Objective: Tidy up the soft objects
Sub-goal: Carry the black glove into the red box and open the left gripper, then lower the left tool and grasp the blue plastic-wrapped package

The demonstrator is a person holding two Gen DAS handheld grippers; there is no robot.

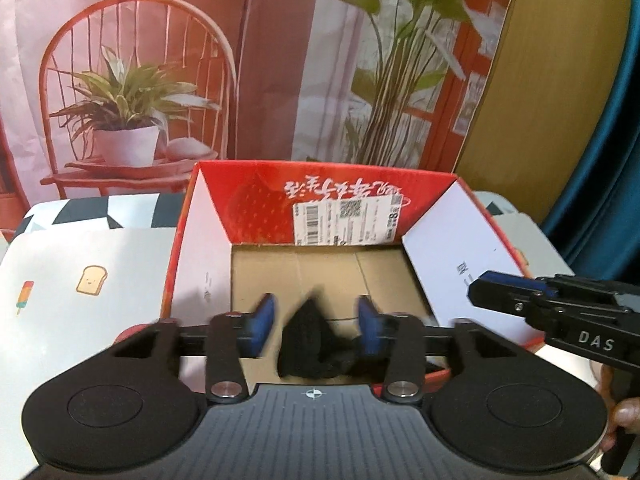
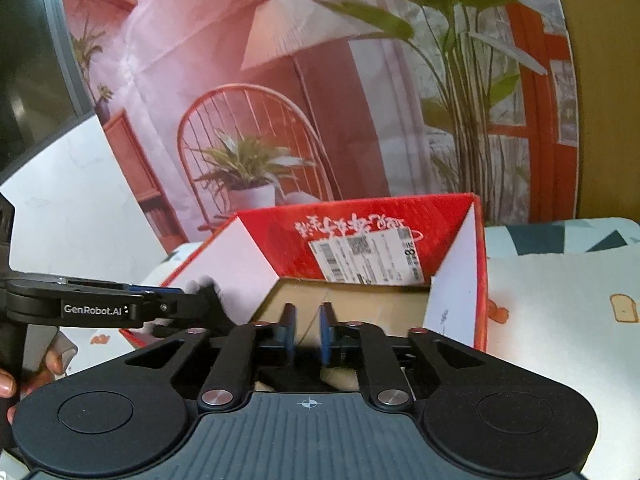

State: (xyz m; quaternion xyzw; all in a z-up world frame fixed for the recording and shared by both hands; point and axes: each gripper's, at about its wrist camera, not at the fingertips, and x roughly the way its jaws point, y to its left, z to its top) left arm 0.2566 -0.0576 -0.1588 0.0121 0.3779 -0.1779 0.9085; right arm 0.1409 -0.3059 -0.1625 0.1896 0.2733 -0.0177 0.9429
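A red cardboard box (image 1: 248, 204) with white side flaps stands open on the table; it also shows in the right wrist view (image 2: 360, 216). A black soft cloth item (image 1: 308, 340) sits between the fingers of my left gripper (image 1: 316, 320), over the box's near end; the blue pads stand apart and do not touch it. In the right wrist view the left gripper's tip (image 2: 196, 300) holds black-and-white fabric (image 2: 208, 284) at the box's left flap. My right gripper (image 2: 308, 328) hovers over the box with a narrow gap between its pads; dark cloth (image 2: 296, 376) lies below it.
A white table mat with toast and popsicle prints (image 1: 88, 280) lies left of the box and shows right of it in the right wrist view (image 2: 560, 312). A printed backdrop of a chair and plants (image 1: 132, 92) stands behind. A blue curtain (image 1: 616, 160) hangs at right.
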